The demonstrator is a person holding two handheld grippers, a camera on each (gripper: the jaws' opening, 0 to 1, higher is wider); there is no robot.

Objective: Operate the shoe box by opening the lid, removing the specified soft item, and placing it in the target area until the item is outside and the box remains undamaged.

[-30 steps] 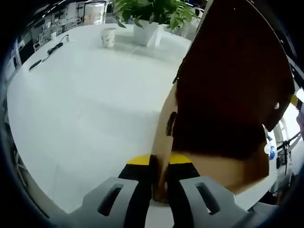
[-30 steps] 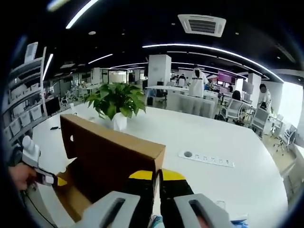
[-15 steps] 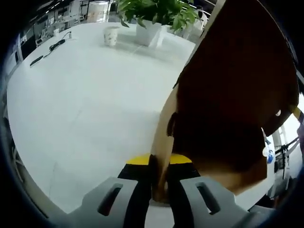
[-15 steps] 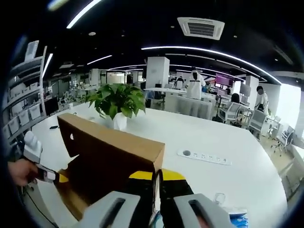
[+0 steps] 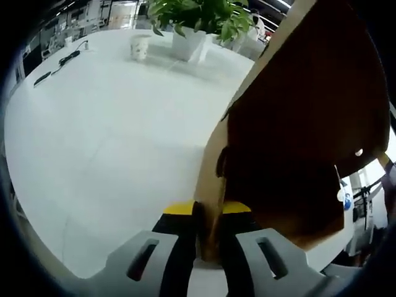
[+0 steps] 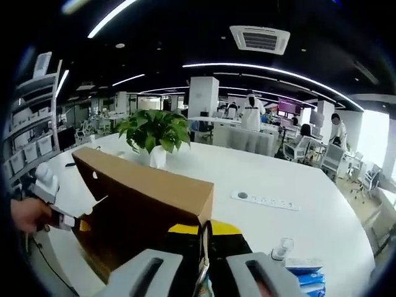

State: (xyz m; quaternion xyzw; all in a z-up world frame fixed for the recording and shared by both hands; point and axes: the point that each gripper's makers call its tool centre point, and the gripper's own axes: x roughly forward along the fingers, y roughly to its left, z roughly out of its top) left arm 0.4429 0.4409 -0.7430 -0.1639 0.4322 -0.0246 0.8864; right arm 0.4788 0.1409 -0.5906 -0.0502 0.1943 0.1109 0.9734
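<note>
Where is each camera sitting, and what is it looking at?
Left gripper view: rides on the left gripper, looking along its jaws, shut on the shoe box wall; beyond, the white table and potted plant.
Right gripper view: rides on the right gripper, jaws shut on the raised box lid, facing the office; the person's hand holds the left gripper at the far end.
Both share the box, table and plant.
</note>
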